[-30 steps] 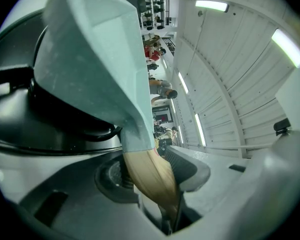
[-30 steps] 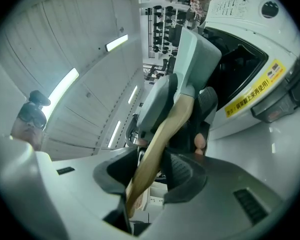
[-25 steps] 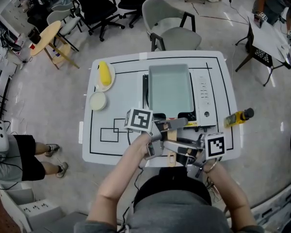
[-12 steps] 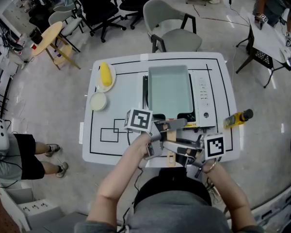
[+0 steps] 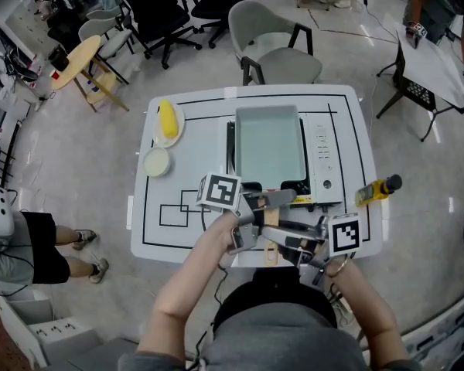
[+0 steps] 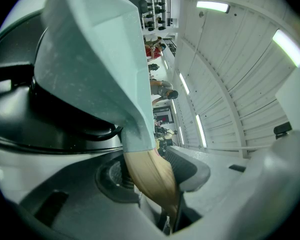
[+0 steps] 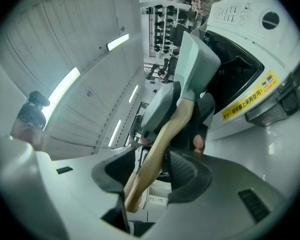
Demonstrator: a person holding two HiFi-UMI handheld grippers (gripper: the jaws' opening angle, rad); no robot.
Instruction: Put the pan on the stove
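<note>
A pale teal rectangular pan (image 5: pixel 269 145) rests on the black and white table stove (image 5: pixel 322 157). Its wooden handle (image 5: pixel 271 216) points toward me. My left gripper (image 5: pixel 277 213) is shut on the handle close to the pan, and the handle (image 6: pixel 150 176) runs between its pads (image 6: pixel 187 166). My right gripper (image 5: pixel 282 250) is at the handle's near end. Its jaws have just been opening, and the handle (image 7: pixel 165 139) lies between them with a gap at one pad (image 7: pixel 190 171). Beyond the jaws are the pan (image 7: pixel 197 64) and the stove (image 7: pixel 250 44).
On the white table (image 5: pixel 185 230) a plate with a corn cob (image 5: pixel 167 118) and a small cream dish (image 5: pixel 155 161) sit at the left. A yellow bottle (image 5: pixel 377 188) lies at the right edge. A grey chair (image 5: pixel 274 33) stands behind the table and a person (image 5: pixel 23 246) stands at the left.
</note>
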